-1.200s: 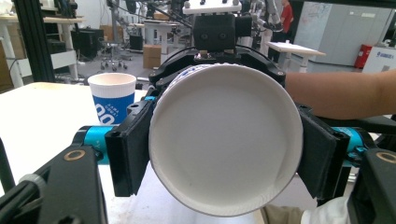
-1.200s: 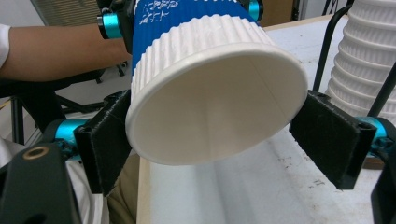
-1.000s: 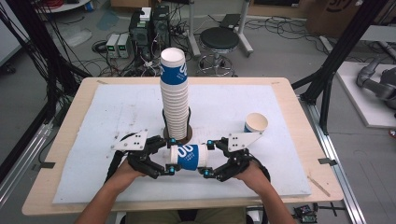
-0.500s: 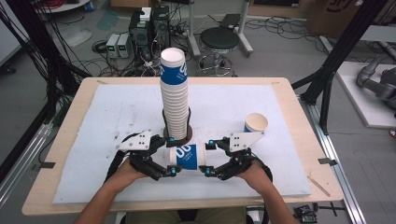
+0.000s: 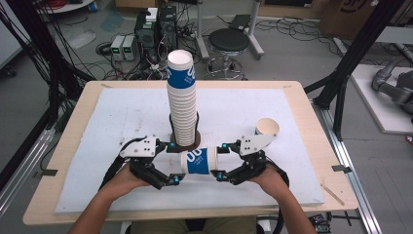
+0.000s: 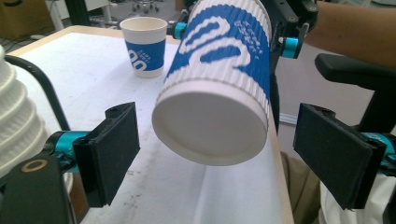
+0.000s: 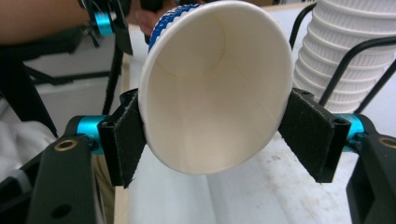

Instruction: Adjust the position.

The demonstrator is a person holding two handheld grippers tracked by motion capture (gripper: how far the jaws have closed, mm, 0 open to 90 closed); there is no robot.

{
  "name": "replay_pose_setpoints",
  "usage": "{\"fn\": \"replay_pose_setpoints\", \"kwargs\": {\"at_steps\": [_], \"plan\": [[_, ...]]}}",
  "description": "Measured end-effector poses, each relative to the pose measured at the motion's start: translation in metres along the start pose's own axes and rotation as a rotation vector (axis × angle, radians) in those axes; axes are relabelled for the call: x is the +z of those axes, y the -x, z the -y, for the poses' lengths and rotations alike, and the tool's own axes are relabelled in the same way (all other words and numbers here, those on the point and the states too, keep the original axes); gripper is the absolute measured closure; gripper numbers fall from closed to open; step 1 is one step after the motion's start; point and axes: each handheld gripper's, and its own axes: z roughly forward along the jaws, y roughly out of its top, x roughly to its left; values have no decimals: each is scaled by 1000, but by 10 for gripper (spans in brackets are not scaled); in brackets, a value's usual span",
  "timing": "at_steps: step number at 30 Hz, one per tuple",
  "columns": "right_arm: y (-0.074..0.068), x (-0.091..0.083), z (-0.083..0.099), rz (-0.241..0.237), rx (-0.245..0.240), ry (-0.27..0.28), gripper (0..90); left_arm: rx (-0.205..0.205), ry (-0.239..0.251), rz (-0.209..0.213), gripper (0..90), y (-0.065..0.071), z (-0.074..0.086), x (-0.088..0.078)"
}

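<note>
Left gripper (image 5: 171, 163) now apart off sideways cup (image 5: 197, 161), right gripper (image 5: 220, 161) clamping its rim

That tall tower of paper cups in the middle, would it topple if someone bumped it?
Probably easily. The stack of cups stands tall and narrow on a small brown base, so it looks top-heavy. Thin paper cups seem light, offering little resistance. The black wire holder reaches only the lowest cups, so it may help little.

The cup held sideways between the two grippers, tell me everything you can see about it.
The cup is ribbed white paper with a blue printed band. It lies on its side above the white mat, empty, its open mouth toward the right gripper, whose pads squeeze the rim out of round. Its flat closed base faces the left gripper, whose jaws stand open on either side of it without touching. It sits just in front of the tall cup stack.
</note>
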Motion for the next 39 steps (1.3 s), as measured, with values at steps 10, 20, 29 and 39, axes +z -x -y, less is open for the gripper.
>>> {"fn": "replay_pose_setpoints", "kwargs": {"at_steps": [10,20,29,39], "plan": [[-2,3,-21,10,-69,-130,267,21,-69,2,146,-3,-13,0],[-5,11,-36,0,-137,-244,267,60,-170,23,146,-4,-22,7],[-9,19,-50,-2,-186,-338,264,85,-255,56,148,-1,-25,21],[-14,29,-54,-16,-218,-414,263,73,-350,85,174,-1,-24,37]]}}
